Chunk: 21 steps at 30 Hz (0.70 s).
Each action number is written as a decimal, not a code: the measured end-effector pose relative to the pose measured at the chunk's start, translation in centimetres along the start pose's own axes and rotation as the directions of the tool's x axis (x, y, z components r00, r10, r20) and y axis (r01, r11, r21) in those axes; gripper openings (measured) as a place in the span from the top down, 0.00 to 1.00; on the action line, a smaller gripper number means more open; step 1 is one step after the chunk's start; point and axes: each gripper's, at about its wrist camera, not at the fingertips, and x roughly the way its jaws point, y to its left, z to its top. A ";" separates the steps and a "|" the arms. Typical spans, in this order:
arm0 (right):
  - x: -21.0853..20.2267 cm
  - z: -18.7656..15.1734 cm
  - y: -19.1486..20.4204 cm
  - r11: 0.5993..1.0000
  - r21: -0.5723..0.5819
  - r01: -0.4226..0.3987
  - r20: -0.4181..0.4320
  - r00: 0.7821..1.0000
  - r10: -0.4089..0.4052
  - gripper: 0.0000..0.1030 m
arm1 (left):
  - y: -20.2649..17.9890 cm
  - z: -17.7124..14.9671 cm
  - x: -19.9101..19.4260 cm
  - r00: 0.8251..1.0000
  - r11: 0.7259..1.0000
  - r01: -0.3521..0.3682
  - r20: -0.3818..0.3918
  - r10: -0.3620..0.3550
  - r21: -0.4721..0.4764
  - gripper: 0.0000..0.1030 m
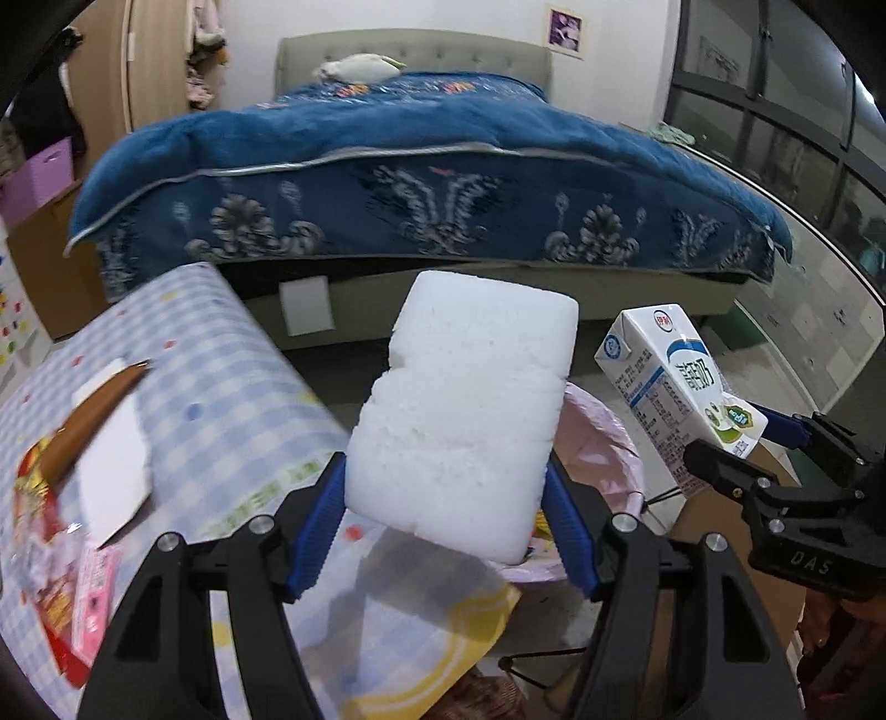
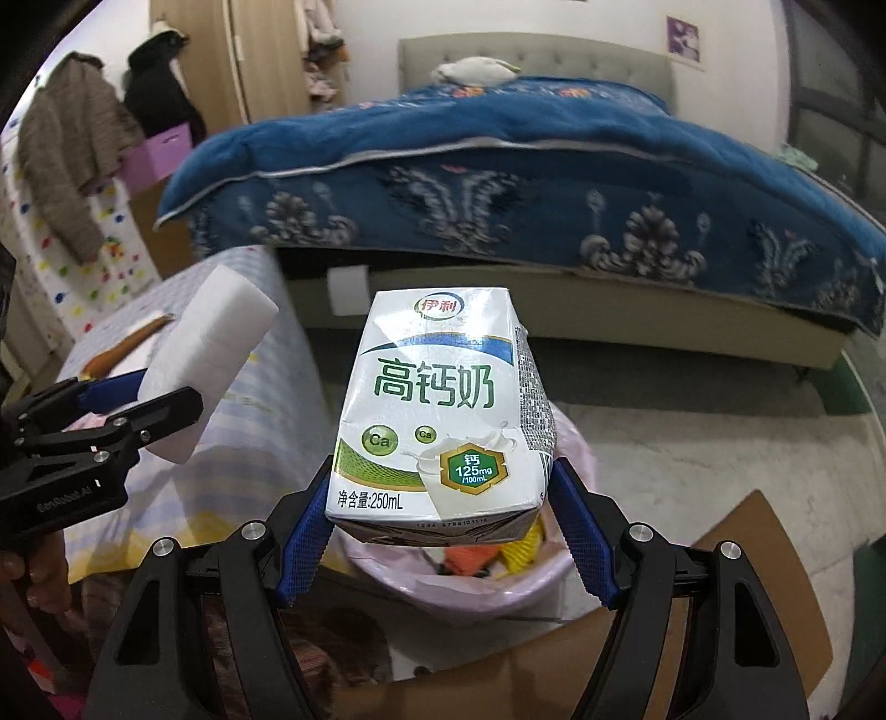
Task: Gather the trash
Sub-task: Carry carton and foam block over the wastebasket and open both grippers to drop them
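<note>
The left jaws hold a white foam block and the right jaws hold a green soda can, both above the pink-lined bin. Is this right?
Not fully. The right gripper holds a white milk carton, not a green soda can, as the right wrist view shows. The rest stands: the left gripper holds the white foam block, both near the pink-lined bin.

Each tool (image 1: pixel 446 520) has black angular arms, silver screws and ribbed blue pads (image 2: pixel 302 545), with white lettering on the body.

Bedroom in a home. Beyond the jaws: a bed (image 2: pixel 554 166) with a padded headboard (image 1: pixel 412 52) and a blue patterned quilt (image 1: pixel 421 183). Left of the jaws: a wardrobe (image 2: pixel 243 61), hanging clothes (image 2: pixel 72 149), and a table (image 1: pixel 221 354) under a checked cloth.
</note>
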 end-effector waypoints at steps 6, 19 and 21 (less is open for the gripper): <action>1.6 0.4 -1.2 1.000 0.024 0.015 -0.013 1.000 -0.015 0.28 | -1.7 1.9 1.9 1.000 0.999 0.023 0.000 -0.023 0.029 0.35; 1.9 0.8 -4.0 0.993 0.117 0.033 0.005 0.999 -0.033 0.19 | -2.4 3.2 1.6 0.999 0.998 0.013 0.045 -0.016 0.063 0.19; 1.3 0.8 -4.1 0.991 0.131 0.028 0.012 0.999 -0.030 0.19 | -2.0 2.7 1.2 0.999 0.998 0.006 0.046 -0.009 0.057 0.19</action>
